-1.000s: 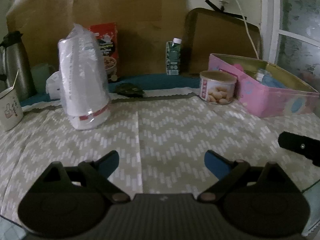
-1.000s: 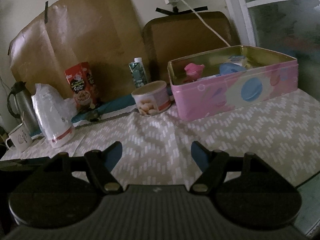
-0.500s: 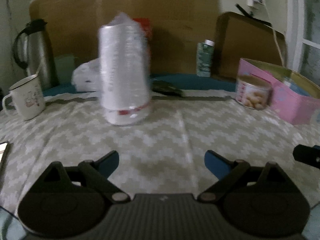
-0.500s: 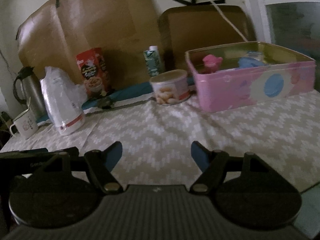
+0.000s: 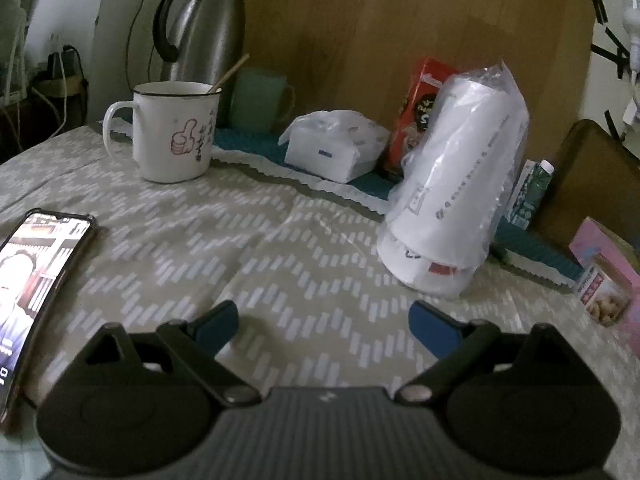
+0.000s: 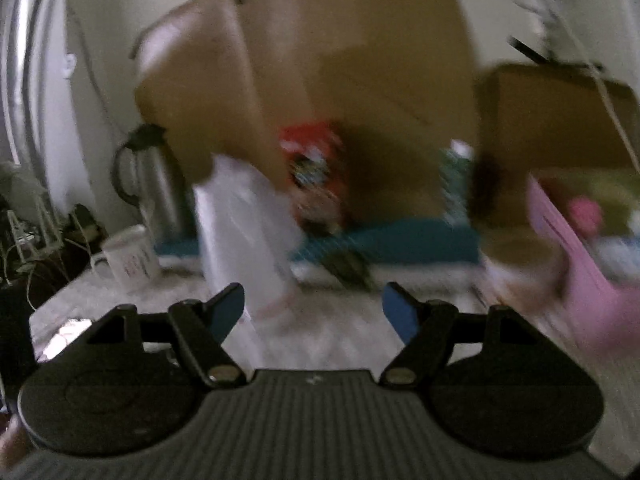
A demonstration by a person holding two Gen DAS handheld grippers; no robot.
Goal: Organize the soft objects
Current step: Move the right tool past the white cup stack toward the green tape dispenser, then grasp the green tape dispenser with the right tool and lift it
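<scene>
Left gripper (image 5: 324,326) spread, nothing pinched, wrapped cup stack (image 5: 452,204) upright on tablecloth (image 5: 280,240) just ahead-right, phone (image 5: 36,280) and tissue pack (image 5: 336,146) seen only in left view, right gripper (image 6: 313,312) just widened, empty, pink tin (image 6: 580,264) interior shown only in blurred right view.

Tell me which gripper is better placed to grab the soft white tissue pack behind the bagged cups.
Probably left. The left gripper is open and empty, with the tissue pack sharp and ahead across bare cloth. The right gripper's view is blurred and shows no pack.
</scene>
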